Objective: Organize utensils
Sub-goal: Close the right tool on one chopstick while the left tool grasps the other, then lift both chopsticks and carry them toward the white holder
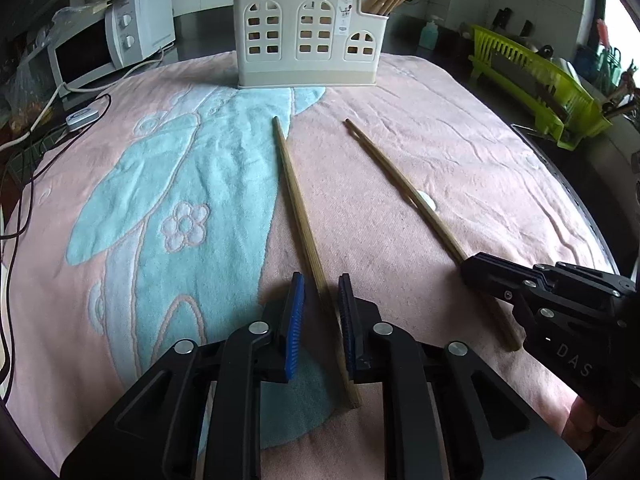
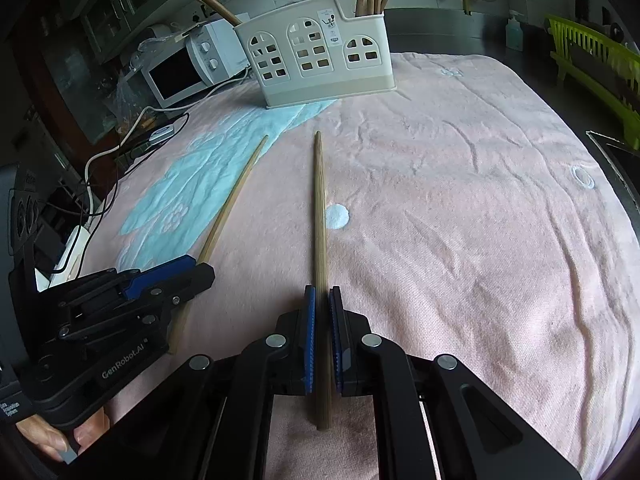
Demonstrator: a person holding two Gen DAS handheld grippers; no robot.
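My right hand-held gripper [image 2: 322,316] pinches one chopstick [image 2: 320,216]; my left hand-held gripper [image 1: 321,304], jaws narrowed, straddles the other chopstick [image 1: 298,208] without clamping.

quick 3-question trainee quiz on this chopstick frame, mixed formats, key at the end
1. True or false: the right gripper is shut on a chopstick.
2. Multiple choice: where does the cream utensil holder stand?
A. at the far edge of the pink towel
B. inside the green dish rack
C. on top of the microwave
3. Fill in: the second chopstick lies between the blue pads of the ___ gripper.

Key: 1 true; 2 A; 3 left
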